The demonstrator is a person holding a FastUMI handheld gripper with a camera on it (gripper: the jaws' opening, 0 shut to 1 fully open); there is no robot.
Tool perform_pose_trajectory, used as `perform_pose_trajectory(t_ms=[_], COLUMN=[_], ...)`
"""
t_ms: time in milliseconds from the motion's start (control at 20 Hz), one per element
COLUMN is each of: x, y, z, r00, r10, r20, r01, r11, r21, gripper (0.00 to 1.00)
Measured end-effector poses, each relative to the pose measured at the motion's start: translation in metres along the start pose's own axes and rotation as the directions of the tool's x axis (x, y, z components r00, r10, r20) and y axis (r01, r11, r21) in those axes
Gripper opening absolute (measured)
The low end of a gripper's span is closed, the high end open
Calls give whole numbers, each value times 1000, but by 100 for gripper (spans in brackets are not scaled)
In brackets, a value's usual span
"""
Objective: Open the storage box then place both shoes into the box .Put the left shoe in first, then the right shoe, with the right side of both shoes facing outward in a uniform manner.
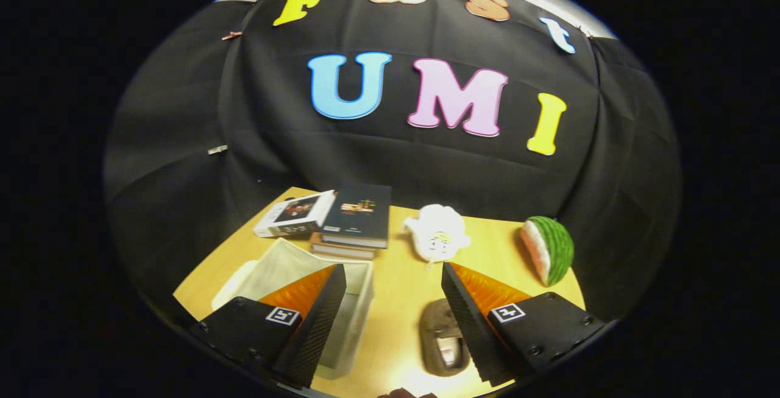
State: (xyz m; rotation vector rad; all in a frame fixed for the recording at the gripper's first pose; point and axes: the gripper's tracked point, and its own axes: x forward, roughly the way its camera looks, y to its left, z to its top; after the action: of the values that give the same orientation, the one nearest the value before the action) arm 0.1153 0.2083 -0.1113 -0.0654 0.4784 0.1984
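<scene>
The gripper [393, 276] hangs above the table [396, 300], fingers spread wide and holding nothing. The open storage box [359, 300] lies under the left finger. One shoe [440, 340] lies beside the right finger.

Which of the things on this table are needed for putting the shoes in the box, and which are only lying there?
For the job:
- storage box, open, beside one finger
- shoe on the table between the fingers
- tongs, open and holding nothing

Just lying about:
- stack of books beyond the box
- white plush toy
- watermelon slice toy
</scene>
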Motion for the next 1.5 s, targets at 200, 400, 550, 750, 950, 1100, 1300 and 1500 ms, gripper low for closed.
perform_pose_trajectory(t_ms=[200, 400, 550, 750, 950, 1100, 1300, 1500], x=[-12, -22, -24, -18, 0, 12, 35, 53], y=[-46, -84, -103, -110, -103, -103, -104, -110], z=[-27, -63, -95, -138, -181, -205, -232, -244], r00=[999, 996, 990, 979, 957, 937, 904, 876], r10=[-19, -51, -61, -34, 11, 33, 55, 56], r20=[-29, -73, -127, -200, -290, -348, -424, -479], r01=[20, 56, 64, 25, -30, -75, -123, -126], r11=[998, 996, 998, 999, 998, 991, 983, 985], r21=[54, 67, 16, -48, -60, -107, -135, -115], gripper=[97, 97, 96, 98, 98, 98, 99, 98])
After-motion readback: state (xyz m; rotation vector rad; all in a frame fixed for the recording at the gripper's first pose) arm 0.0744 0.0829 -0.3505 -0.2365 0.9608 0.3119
